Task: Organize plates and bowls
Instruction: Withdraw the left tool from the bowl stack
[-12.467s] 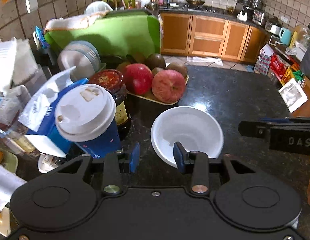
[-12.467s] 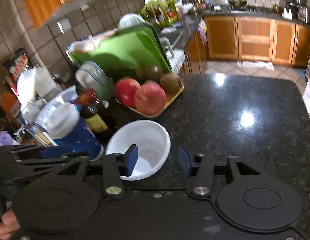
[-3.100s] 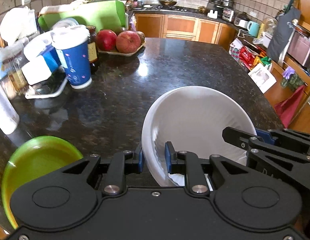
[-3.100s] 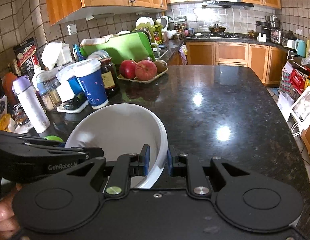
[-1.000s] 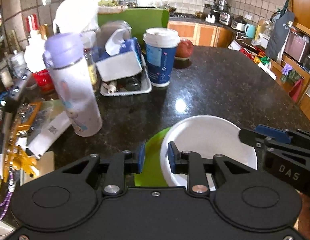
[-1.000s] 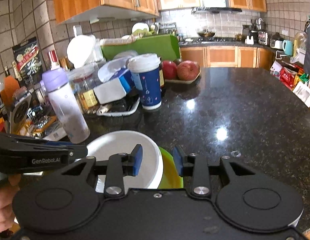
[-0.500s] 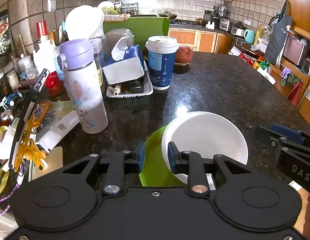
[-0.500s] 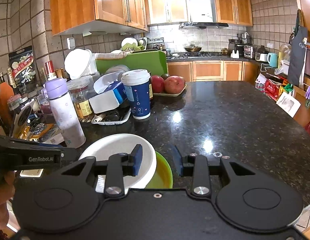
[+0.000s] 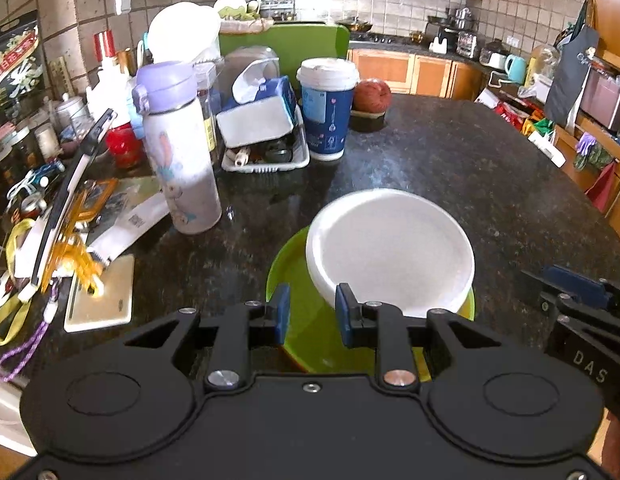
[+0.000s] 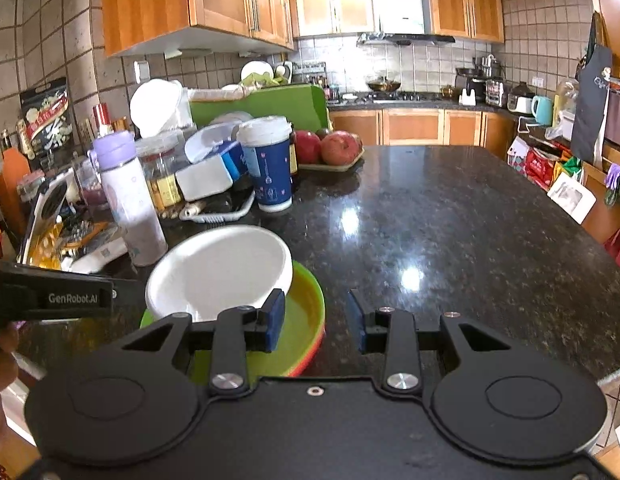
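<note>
A white bowl (image 9: 390, 252) rests upright on a green plate (image 9: 306, 328), which lies on an orange plate (image 10: 310, 360) near the front edge of the black granite counter (image 10: 450, 220). My left gripper (image 9: 312, 312) is open just short of the bowl's near-left rim. Only green plate shows between its blue pads, and neither pad presses the bowl. My right gripper (image 10: 316, 320) is open too and stands to the right of the bowl (image 10: 218, 272). Its left pad is beside the rim, and plate edge and counter show in the gap.
Behind the bowl stand a lilac-capped bottle (image 9: 178, 152), a blue paper cup (image 9: 328, 116) and a white tray with a tissue pack (image 9: 266, 160). Apples on a tray (image 10: 330, 148) and a green cutting board (image 10: 258, 108) are further back. Papers, cords and a gold phone (image 9: 100, 296) crowd the left.
Both grippers have drawn back from the bowl, which stays on the green plate. The bowl's rim no longer sits deep between the left pads. Neither gripper's jaw width has changed.
</note>
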Demonstrator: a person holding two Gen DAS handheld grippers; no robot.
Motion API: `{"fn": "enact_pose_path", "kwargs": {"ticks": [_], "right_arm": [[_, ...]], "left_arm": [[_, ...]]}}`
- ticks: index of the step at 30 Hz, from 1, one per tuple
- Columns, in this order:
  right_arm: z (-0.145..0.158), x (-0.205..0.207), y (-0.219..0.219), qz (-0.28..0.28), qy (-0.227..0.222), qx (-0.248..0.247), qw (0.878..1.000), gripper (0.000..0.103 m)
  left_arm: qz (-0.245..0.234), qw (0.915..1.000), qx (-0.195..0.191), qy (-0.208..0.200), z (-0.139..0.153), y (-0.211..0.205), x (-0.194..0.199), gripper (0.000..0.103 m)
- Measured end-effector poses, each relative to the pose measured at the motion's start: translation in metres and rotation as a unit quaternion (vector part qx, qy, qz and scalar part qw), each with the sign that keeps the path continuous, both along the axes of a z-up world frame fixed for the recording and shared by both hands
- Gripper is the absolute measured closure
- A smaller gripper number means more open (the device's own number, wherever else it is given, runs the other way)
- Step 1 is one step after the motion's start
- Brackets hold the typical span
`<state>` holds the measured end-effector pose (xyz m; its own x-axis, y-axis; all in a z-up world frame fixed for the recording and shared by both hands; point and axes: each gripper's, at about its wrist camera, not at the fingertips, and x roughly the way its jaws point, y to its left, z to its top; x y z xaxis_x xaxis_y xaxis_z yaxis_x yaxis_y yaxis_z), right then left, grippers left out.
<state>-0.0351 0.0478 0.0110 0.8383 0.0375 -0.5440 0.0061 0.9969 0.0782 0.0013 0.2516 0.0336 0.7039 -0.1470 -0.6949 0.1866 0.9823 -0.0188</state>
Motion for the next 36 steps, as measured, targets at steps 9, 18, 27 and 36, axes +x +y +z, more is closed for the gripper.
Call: {"fn": "enact_pose_path", "kwargs": {"ticks": [9, 18, 27, 36], "right_arm": [[-0.005, -0.020, -0.001, 0.007, 0.012, 0.002, 1.000, 0.067], [-0.008, -0.037, -0.003, 0.009, 0.011, 0.002, 1.000, 0.067], [-0.006, -0.038, -0.004, 0.012, 0.005, 0.001, 1.000, 0.067], [-0.008, -0.037, -0.005, 0.014, 0.005, 0.003, 1.000, 0.067]], "left_arm": [[0.015, 0.9998, 0.013, 0.010, -0.008, -0.007, -0.024, 0.068], [0.019, 0.9994, 0.017, 0.024, -0.017, -0.015, -0.033, 0.068], [0.018, 0.9993, 0.017, 0.029, -0.021, -0.021, -0.035, 0.068], [0.013, 0.9991, 0.021, 0.036, -0.026, -0.028, -0.034, 0.068]]}}
